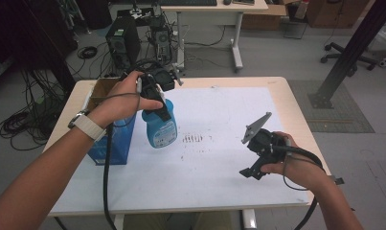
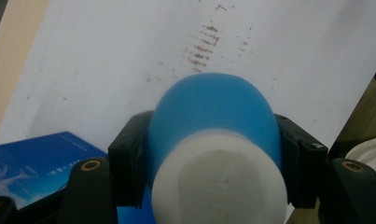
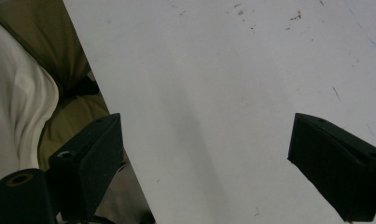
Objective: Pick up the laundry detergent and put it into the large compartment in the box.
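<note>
A blue bottle with a white cap stands out over the white sheet, just right of a blue box. My left gripper comes down from above and is shut on the bottle's upper part. In the left gripper view both black jaws press the sides of the blue bottle, whose white cap faces the camera. Whether the bottle's base touches the sheet I cannot tell. My right gripper hovers over the sheet's near right part. Its jaws stand wide apart in the right gripper view, with nothing between them.
An open cardboard box sits behind the blue box at the table's left edge. Brown smudges mark the sheet's middle. The blue box lies close under the left gripper. A person's clothing shows past the table's near edge.
</note>
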Demonstrator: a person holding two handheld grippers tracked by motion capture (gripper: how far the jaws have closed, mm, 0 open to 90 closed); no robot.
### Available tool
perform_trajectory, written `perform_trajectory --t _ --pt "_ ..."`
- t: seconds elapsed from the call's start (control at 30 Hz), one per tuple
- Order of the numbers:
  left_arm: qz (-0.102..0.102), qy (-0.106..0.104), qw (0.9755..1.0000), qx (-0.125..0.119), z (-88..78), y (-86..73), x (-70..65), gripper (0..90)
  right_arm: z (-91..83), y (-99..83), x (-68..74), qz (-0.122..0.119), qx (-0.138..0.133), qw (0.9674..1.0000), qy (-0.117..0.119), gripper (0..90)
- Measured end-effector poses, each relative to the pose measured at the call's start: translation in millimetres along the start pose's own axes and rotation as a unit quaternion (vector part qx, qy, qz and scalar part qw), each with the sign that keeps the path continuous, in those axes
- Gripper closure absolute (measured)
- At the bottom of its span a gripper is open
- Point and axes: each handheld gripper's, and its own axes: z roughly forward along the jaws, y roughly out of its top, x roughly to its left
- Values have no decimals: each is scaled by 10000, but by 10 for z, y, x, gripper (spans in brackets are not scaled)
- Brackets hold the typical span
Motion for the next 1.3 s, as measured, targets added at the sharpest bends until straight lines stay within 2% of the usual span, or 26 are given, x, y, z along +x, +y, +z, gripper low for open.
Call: perform_trajectory --t 0.43,0.73,1.03,1.3 --pt "-494 215 9985 -83 -228 -31 31 374 -3 65 -11 -124 -40 9999 9 106" --pt "-856 333 9956 -172 -369 -46 53 374 -12 84 -18 -174 -65 9998 7 106" --pt "-1256 479 9906 -265 -520 -63 99 374 -17 82 -34 -213 -84 9997 5 106" --pt "-1660 499 9844 -300 -609 -87 157 375 -10 78 -48 -232 -111 9997 15 106"
